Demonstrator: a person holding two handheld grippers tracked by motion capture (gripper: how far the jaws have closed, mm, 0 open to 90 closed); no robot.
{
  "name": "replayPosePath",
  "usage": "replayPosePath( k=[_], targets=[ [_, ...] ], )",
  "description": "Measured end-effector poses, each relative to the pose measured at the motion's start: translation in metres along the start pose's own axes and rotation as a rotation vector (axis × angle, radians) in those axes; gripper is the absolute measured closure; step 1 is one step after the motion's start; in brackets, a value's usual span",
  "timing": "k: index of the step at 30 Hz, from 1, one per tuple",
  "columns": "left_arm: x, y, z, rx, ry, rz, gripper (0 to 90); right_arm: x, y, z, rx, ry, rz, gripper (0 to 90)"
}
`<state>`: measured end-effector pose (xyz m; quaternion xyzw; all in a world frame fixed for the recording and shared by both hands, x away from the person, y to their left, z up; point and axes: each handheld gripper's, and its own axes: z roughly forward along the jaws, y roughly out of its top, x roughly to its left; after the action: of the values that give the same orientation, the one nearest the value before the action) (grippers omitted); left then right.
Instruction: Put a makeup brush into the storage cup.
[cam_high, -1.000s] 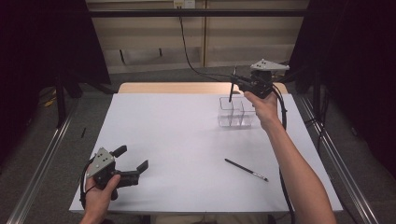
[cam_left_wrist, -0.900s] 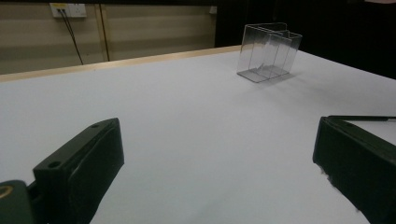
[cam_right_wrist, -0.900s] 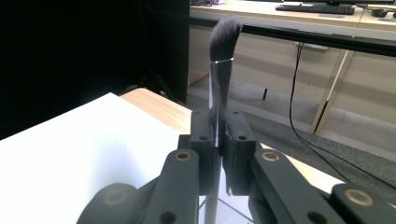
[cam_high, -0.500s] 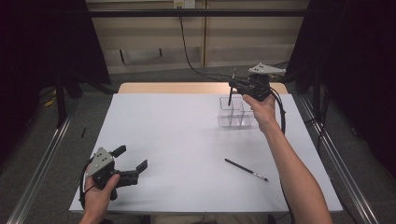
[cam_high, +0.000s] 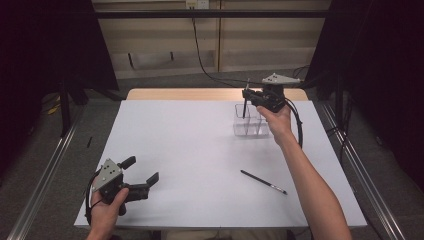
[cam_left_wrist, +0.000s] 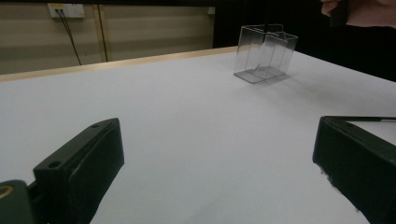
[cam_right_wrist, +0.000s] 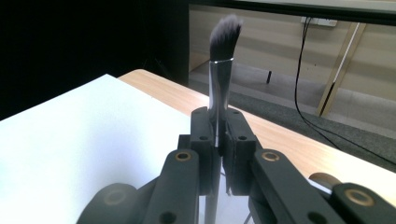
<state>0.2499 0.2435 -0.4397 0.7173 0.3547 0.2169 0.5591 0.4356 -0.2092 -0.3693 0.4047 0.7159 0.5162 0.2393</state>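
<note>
My right gripper (cam_high: 248, 95) is shut on a makeup brush (cam_right_wrist: 221, 65), held upright with its bristles up, above the clear plastic organizer box (cam_high: 251, 121) at the table's far right. The brush's handle reaches down into the box's left compartment. In the right gripper view the jaws press on the brush's silver ferrule. A second thin brush (cam_high: 263, 182) lies flat on the white table to the right of centre. My left gripper (cam_high: 142, 172) rests open near the front left corner, nothing between its jaws. The left gripper view looks across the table at the clear box (cam_left_wrist: 264, 52).
The white table top (cam_high: 200, 150) has a wooden strip along its far edge (cam_high: 190, 94). Metal rails run along both sides on the floor. A black cable (cam_high: 205, 60) hangs from the back wall toward the right gripper.
My right gripper has turned and shifted slightly with the brush, bringing it upright over the clear box. The left gripper has stayed in place.
</note>
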Motion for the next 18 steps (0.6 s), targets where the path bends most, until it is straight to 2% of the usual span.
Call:
replayPosePath(
  k=[3, 18],
  targets=[
    [-0.001, 0.0, -0.001, -0.003, 0.001, 0.0, 2.0, 0.0, -0.005, 0.002, 0.018, -0.003, -0.008, 84.1],
    [-0.003, 0.001, -0.002, -0.002, 0.008, 0.025, 2.1, 0.004, -0.016, 0.009, 0.03, 0.008, 0.005, 84.1]
  ],
)
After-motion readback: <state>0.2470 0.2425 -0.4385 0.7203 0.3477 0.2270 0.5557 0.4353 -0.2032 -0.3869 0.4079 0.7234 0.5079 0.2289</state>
